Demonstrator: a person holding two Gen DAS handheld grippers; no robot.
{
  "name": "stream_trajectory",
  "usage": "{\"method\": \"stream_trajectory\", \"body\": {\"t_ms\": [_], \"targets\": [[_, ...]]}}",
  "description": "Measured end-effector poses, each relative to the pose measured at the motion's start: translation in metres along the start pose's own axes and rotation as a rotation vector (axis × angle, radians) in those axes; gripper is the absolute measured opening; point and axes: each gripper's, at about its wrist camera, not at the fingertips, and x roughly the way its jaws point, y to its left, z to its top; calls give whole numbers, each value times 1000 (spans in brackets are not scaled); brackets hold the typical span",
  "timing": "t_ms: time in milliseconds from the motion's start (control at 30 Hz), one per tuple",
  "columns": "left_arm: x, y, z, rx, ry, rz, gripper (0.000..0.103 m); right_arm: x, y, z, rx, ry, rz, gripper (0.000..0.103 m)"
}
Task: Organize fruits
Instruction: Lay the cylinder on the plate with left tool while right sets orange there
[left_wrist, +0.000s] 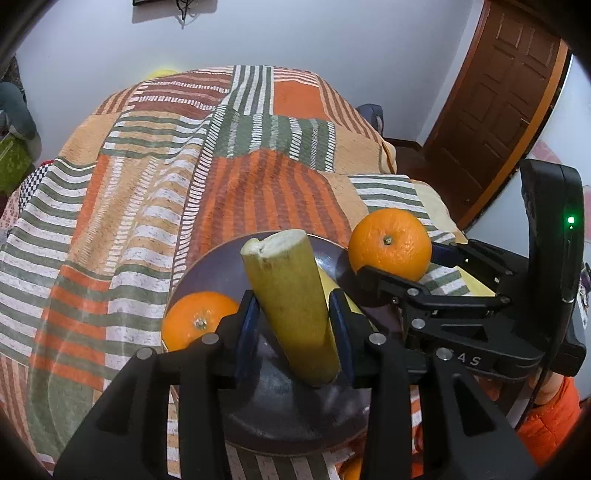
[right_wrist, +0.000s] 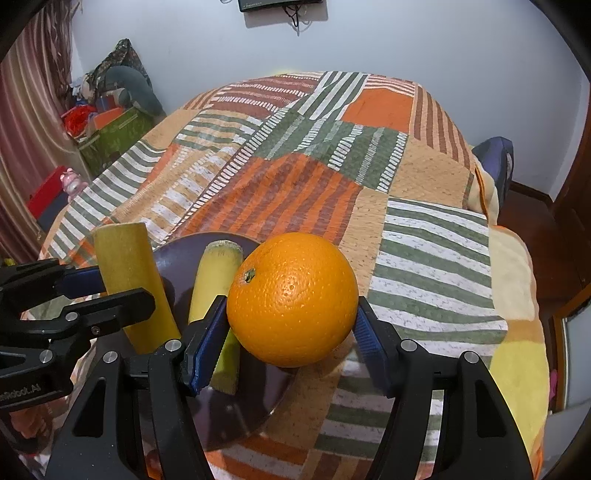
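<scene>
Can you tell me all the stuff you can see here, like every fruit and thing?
held orange: 1, orange, between the right gripper's fingers at the plate's right edge
orange on plate: 1, orange, left part of the plate
held banana piece: 1, yellow-green, cut end up, between the left gripper's fingers over the plate
second banana piece: 1, yellow, lying on the plate
plate: 1, dark purple, on the bedspread
bedspread: 1, orange, green and white stripes, covers the bed
door: 1, brown, far right
green box: 1, green, left of the bed
left gripper: 1, black with blue pads, closed on the banana piece
right gripper: 1, black with blue pads, closed on the orange
</scene>
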Motion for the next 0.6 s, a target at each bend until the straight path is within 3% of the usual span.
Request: {"method": "stream_trajectory", "body": {"t_ms": [300,467,600], "targets": [[14,10,2,-24,28,31,45,14,4,1,16,26,29,63],[11,6,2,-2,7,34,55,15,6,2,2,34,28,63],[9,3,0,5,5,35,57,12,1,2,36,32,58,63]]}}
